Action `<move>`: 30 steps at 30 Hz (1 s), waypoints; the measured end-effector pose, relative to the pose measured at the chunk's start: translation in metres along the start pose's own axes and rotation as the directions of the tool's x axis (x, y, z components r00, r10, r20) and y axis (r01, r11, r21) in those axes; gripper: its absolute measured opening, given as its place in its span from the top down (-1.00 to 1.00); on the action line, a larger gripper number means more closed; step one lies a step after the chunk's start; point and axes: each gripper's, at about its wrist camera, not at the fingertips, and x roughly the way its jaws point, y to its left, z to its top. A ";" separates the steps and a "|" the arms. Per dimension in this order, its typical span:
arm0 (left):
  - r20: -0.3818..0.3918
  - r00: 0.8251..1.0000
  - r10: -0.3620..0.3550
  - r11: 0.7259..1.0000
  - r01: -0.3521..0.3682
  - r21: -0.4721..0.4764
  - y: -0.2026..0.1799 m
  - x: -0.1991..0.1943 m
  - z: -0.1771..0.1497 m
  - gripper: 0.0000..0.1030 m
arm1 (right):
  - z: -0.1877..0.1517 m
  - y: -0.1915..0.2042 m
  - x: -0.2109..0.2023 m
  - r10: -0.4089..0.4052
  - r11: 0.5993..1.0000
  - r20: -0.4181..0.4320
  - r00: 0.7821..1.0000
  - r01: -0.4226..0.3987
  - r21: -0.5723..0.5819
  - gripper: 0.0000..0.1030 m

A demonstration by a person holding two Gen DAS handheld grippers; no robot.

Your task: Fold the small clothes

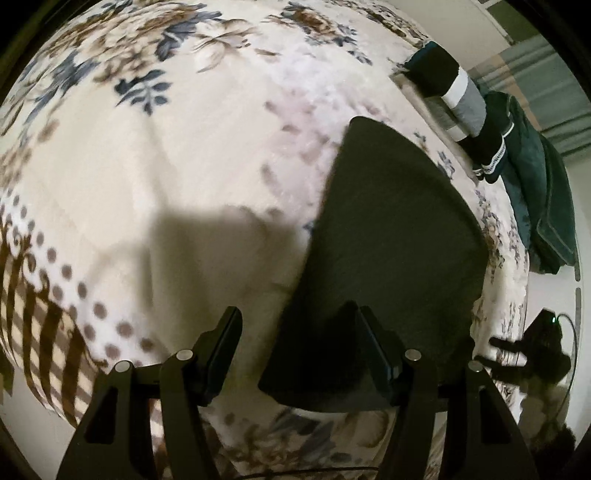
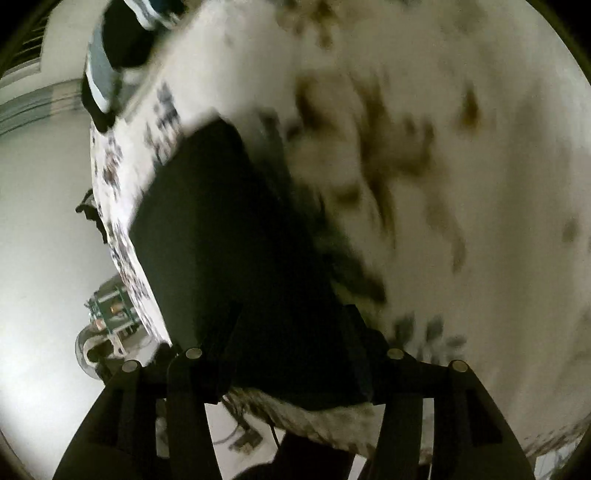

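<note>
Left gripper [image 1: 297, 343] spread wide over the dark folded garment [image 1: 391, 236]; right gripper's [image 2: 291, 332] spread cannot be told.

1. Bed covered by a cream floral blanket [image 1: 207, 155], blue and brown flowers, dotted and striped border at one edge.
2. Pale wall [image 1: 480, 33] beyond the bed's far end.
3. Light floor [image 2: 40, 229] beside the bed, brightly lit.
4. Striped curtain [image 1: 546, 92] at the far right, blurred.
</note>
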 end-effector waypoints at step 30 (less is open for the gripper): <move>0.014 0.998 -0.054 0.999 0.054 -0.004 -0.001 -0.003 -0.002 -0.18 | -0.106 -0.005 0.030 -0.015 0.957 0.300 0.954 -0.074 0.281 0.89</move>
